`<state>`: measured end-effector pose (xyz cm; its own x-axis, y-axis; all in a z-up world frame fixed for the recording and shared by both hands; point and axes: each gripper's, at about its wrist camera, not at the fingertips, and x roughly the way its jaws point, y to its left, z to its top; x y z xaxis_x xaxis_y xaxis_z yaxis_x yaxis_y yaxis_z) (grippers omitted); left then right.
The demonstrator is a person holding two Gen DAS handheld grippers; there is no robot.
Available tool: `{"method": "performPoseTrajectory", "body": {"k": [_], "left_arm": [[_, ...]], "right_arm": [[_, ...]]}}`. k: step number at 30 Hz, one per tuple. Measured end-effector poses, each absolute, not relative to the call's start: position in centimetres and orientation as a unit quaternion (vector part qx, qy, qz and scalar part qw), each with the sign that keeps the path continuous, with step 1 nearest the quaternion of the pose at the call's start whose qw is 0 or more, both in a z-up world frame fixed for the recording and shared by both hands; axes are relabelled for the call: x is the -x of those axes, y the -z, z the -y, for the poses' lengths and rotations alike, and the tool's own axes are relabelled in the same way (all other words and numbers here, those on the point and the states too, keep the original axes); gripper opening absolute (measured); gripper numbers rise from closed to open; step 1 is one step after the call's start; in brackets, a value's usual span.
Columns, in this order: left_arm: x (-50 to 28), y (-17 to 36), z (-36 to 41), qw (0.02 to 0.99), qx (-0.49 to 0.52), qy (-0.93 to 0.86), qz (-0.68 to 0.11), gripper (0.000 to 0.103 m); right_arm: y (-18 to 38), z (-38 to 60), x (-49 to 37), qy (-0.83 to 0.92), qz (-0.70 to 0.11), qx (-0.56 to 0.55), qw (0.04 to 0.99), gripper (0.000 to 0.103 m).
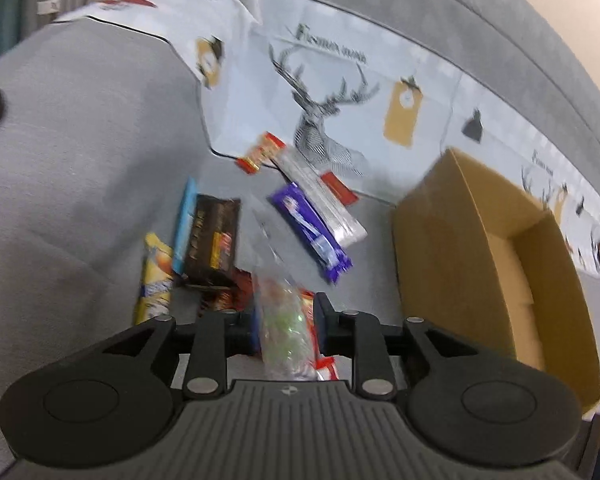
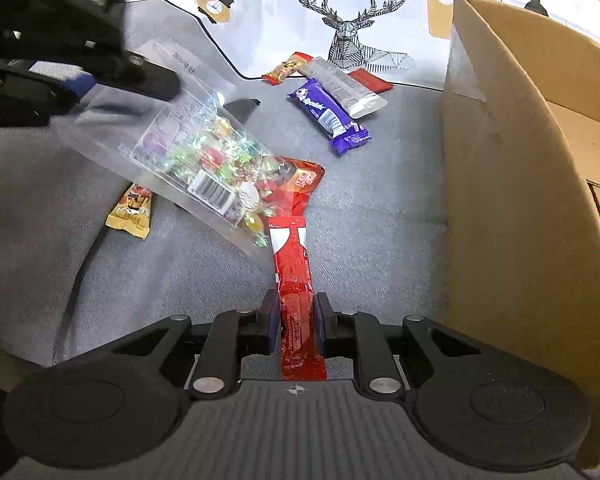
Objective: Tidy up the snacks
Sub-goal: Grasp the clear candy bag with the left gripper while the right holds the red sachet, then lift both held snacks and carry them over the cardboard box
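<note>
Snacks lie scattered on the grey sofa cushion (image 2: pixel 380 216), and my right hand-held gripper (image 2: pixel 296 324) at bottom centre is clamped narrow on a long red wrapper (image 2: pixel 294 276). My left hand-held gripper (image 1: pixel 286 326) stands part open around a clear candy bag (image 1: pixel 282 320), though I cannot tell whether its pads press it. Nearby I see a purple bar (image 2: pixel 332 116), and a cardboard box (image 2: pixel 512 184) fills the right side.
</note>
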<state>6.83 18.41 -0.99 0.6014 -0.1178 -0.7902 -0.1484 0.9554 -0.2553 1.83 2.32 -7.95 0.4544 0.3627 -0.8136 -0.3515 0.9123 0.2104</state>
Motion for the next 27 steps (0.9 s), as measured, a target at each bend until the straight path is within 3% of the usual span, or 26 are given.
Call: {"method": "performPoseTrajectory", "body": {"k": [10, 12, 15, 27], "left_arm": [[-8.4, 2.9, -15.2, 0.868, 0.109, -0.004, -0.485, 0.027], [-8.5, 3.0, -14.7, 0.869, 0.096, -0.002, -0.486, 0.014], [-8.3, 2.8, -14.3, 0.874, 0.08, 0.001, -0.48, 0.011], [-6.5, -1.3, -16.3, 0.925, 0.082, -0.045, -0.369, 0.01]], "right_arm": [[8.4, -2.1, -2.2, -0.209, -0.487, -0.009, 0.848, 0.02], [8.5, -2.1, -2.2, -0.209, -0.487, -0.007, 0.848, 0.02], [8.5, -2.2, -2.2, -0.211, -0.487, -0.004, 0.848, 0.02], [5.3, -1.1, -1.6, -0.215, -0.426, -0.033, 0.878, 0.019]]}}
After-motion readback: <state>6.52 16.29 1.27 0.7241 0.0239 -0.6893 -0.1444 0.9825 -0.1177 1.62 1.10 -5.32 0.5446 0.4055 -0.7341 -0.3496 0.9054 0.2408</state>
